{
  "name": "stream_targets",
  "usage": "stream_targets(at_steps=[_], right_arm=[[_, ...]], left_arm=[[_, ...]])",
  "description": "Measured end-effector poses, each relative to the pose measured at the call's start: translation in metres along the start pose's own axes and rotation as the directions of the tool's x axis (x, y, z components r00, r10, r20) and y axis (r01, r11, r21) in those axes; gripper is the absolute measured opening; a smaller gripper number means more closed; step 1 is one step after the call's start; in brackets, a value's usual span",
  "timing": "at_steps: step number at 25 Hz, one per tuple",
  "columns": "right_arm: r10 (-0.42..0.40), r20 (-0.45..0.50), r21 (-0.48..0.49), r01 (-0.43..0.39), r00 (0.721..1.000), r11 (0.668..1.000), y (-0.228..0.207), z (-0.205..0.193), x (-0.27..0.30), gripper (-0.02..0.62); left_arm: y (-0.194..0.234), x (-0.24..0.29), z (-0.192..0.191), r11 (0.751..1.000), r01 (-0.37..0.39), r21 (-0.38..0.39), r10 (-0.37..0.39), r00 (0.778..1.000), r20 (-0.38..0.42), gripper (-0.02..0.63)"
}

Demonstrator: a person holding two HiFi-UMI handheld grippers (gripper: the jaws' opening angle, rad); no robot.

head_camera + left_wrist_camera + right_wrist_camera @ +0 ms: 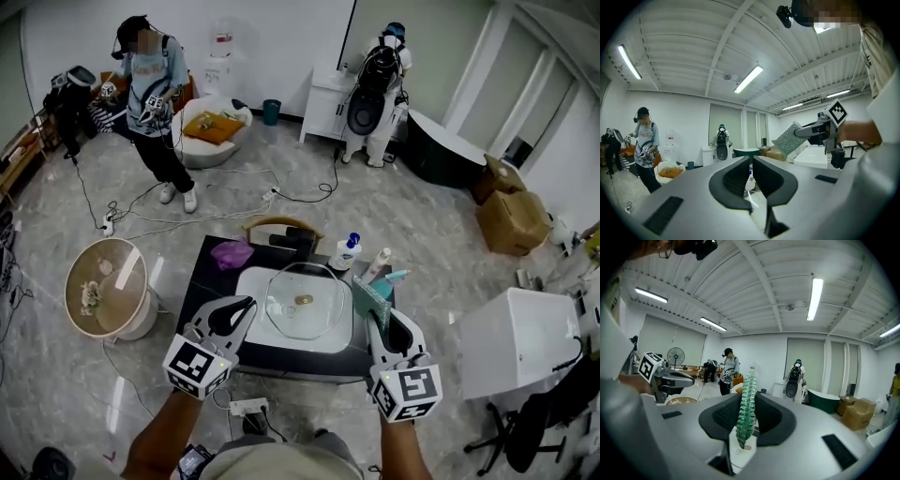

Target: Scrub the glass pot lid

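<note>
Closest in, at 7 and 5 o'clock of the head view: left gripper (246, 307) and right gripper (377, 319), each on a bare forearm, angled up toward the white basin (253, 286) at centre. Resting in that basin: glass pot lid (302, 311), clear, round, thin-rimmed, small brownish knob in the middle. Left jaws pressed nearly together, nothing between; right jaws clamped on a green scrub pad (746, 404), held upright just beside the lid's 3 o'clock edge. Bottles (347, 251) at 1 o'clock, purple cloth (232, 253) at 11, both toward the dark table's (202, 281) far edge; round wooden table (105, 286) at 9 and white cabinet (516, 342) at 4, each well apart across grey floor
</note>
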State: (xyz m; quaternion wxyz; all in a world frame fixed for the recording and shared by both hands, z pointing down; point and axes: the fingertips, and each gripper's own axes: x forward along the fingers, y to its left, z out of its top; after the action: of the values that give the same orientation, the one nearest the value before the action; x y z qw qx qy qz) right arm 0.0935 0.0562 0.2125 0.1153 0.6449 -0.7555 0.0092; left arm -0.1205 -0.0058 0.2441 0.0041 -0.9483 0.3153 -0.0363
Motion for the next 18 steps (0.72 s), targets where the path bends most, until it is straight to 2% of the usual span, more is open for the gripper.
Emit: stream_targets(at_steps=[7,12,15,18], right_arm=[[0.017,-0.035,-0.017,-0.017,0.999,1.000,0.019,0.006,0.035,0.087],[0.041,-0.089,-0.006,-0.041,0.995,0.999,0.026,-0.011,0.062,0.087],[0.062,-0.119,-0.005,-0.063,0.991,0.998,0.028,-0.020,0.071,0.087],[0.083,-0.129,-0.010,-0.085,0.988,0.996,0.023,-0.029,0.083,0.087]], left_arm=[[0.026,-0.002,-0.007,0.999,0.009,-0.038,-0.009,1.000,-0.007,0.035],[0.033,0.003,-0.027,1.000,0.031,-0.004,-0.032,0.997,-0.071,0.035],[0.036,0.003,-0.030,1.000,0.013,0.020,-0.011,0.997,-0.080,0.035],[0.033,0.010,-0.023,1.000,-0.014,0.001,0.014,0.998,-0.057,0.035]])
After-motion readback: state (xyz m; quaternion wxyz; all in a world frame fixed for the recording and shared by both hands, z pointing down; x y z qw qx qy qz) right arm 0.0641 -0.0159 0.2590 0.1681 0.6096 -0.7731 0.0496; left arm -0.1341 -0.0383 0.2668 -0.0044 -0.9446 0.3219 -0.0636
